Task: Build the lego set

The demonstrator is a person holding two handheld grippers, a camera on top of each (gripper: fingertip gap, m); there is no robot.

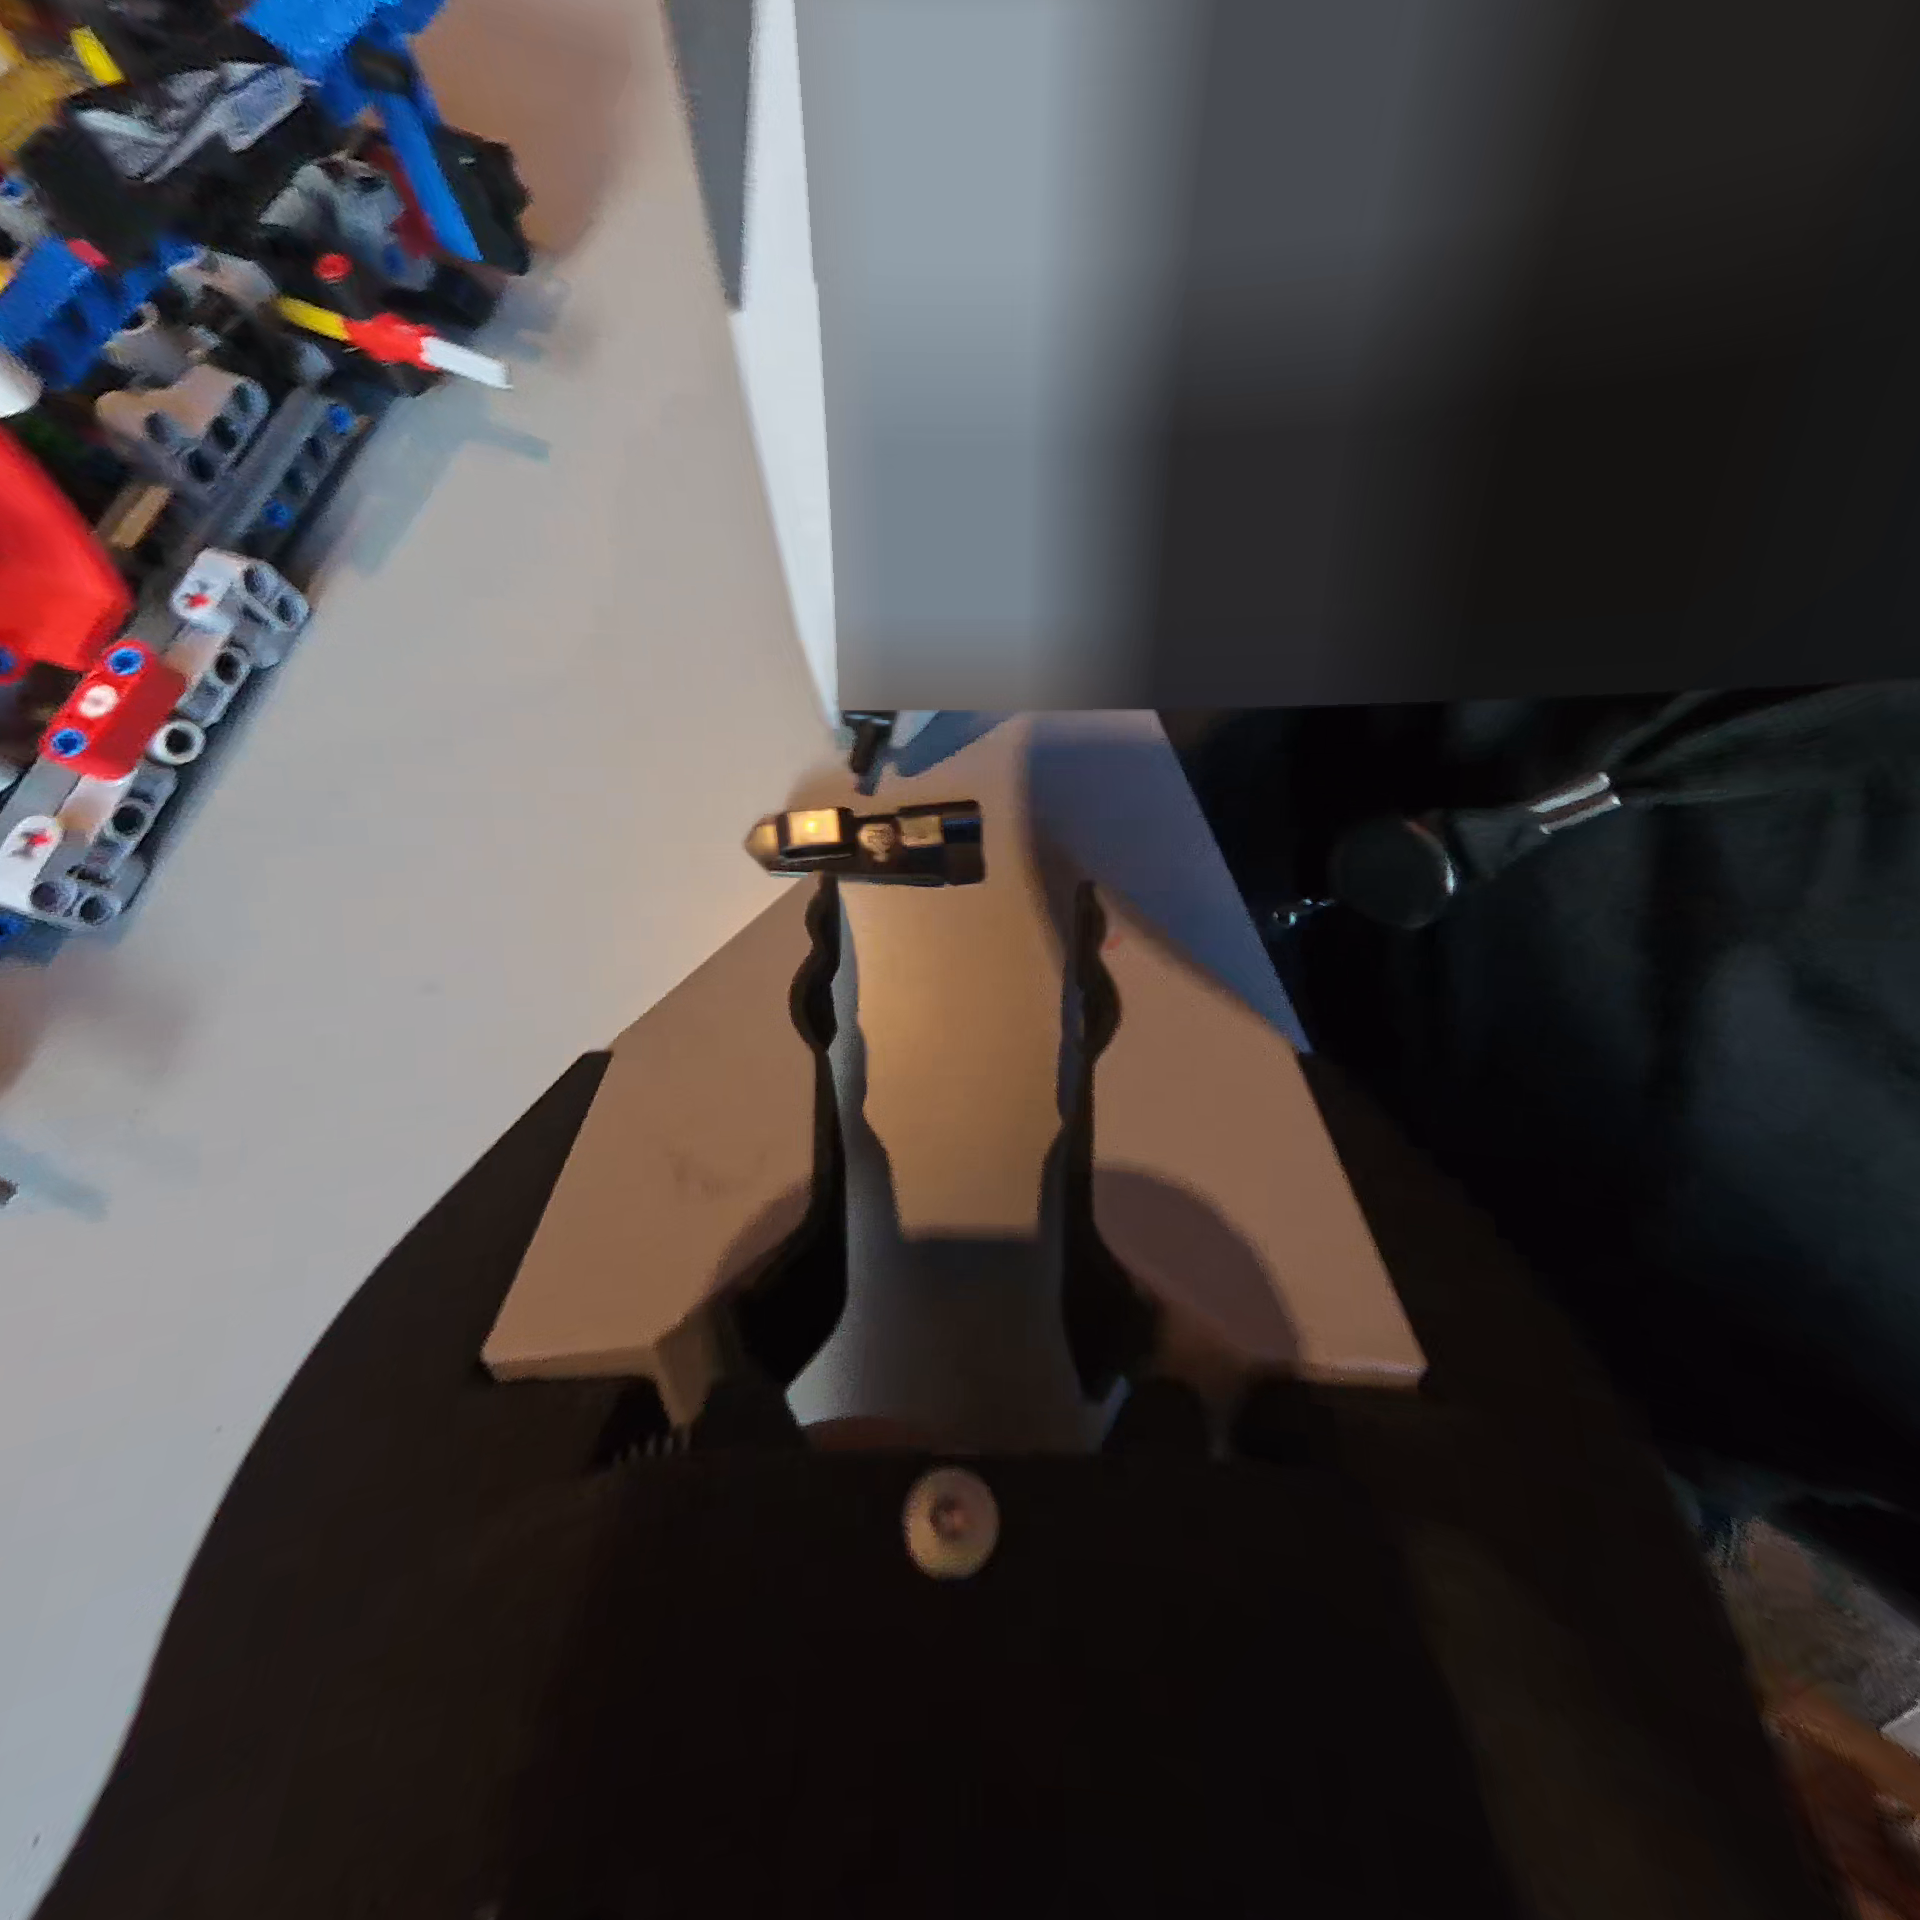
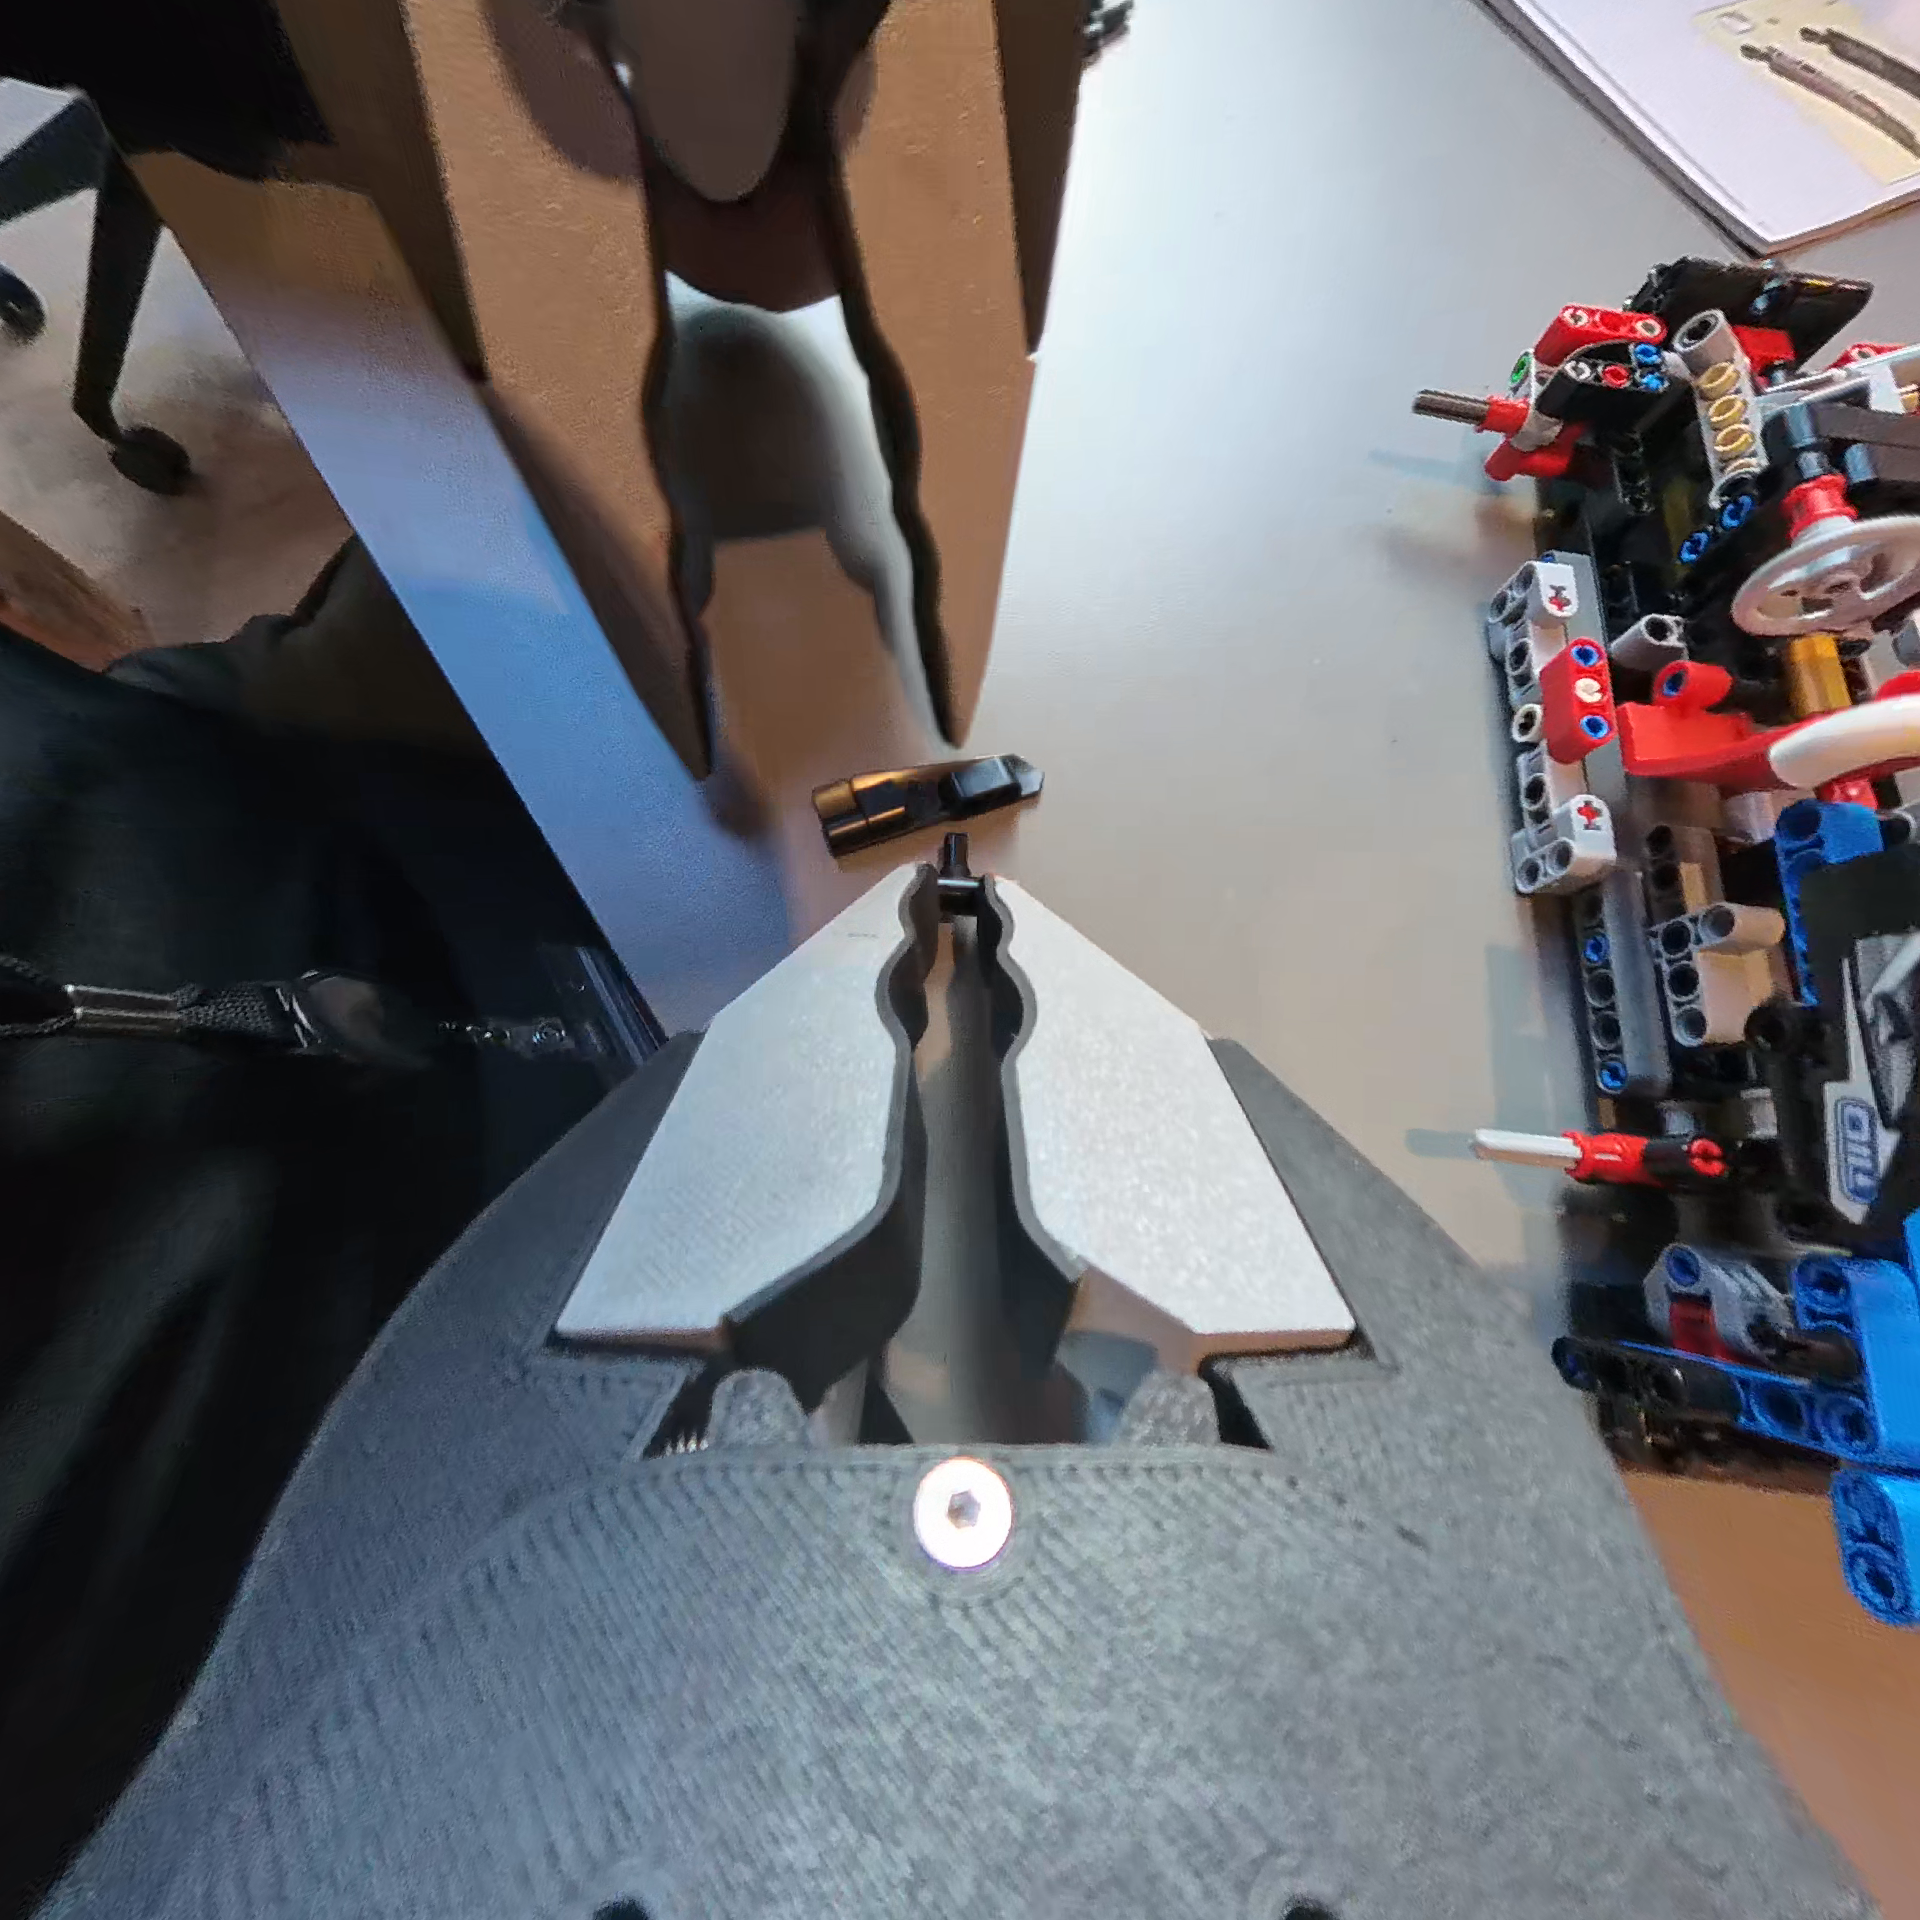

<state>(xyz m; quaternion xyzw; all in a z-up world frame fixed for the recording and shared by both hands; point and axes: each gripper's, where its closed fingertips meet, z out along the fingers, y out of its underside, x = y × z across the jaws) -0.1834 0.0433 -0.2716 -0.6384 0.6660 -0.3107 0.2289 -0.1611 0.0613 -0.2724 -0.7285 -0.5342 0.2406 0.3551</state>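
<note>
Two hand-held grippers face each other over the near edge of a pale matte table (image 2: 1247,520), with one small glossy black plastic lego piece (image 2: 928,802) lying flat on the tabletop between them. The right gripper (image 2: 954,896), grey-faced with wavy black finger edges, has its fingers pressed together on a tiny black plastic connector pin (image 2: 951,871), whose tip pokes out toward the black piece and stops just short of it. The left gripper (image 1: 954,894) has its fingers spread apart with nothing between them; seen from its own camera, the black piece (image 1: 871,843) sits just beyond the fingertips, closer to the left finger — whether that finger touches it cannot be told. In the right wrist view the left gripper (image 2: 831,743) comes in from the top, its tips hanging just above and behind the piece. Well off to the side stands one partly built lego vehicle chassis (image 2: 1714,831) of grey, black, blue and red beams, with a light grey steering wheel (image 2: 1834,587) on it and a white-tipped red axle (image 2: 1590,1148) sticking out toward the grippers; nothing lies between the chassis and the black piece. One open white instruction booklet (image 2: 1714,114) lies at the far corner. Below the table edge — dark fabric and a black strap with a metal clip (image 2: 208,1013).
</note>
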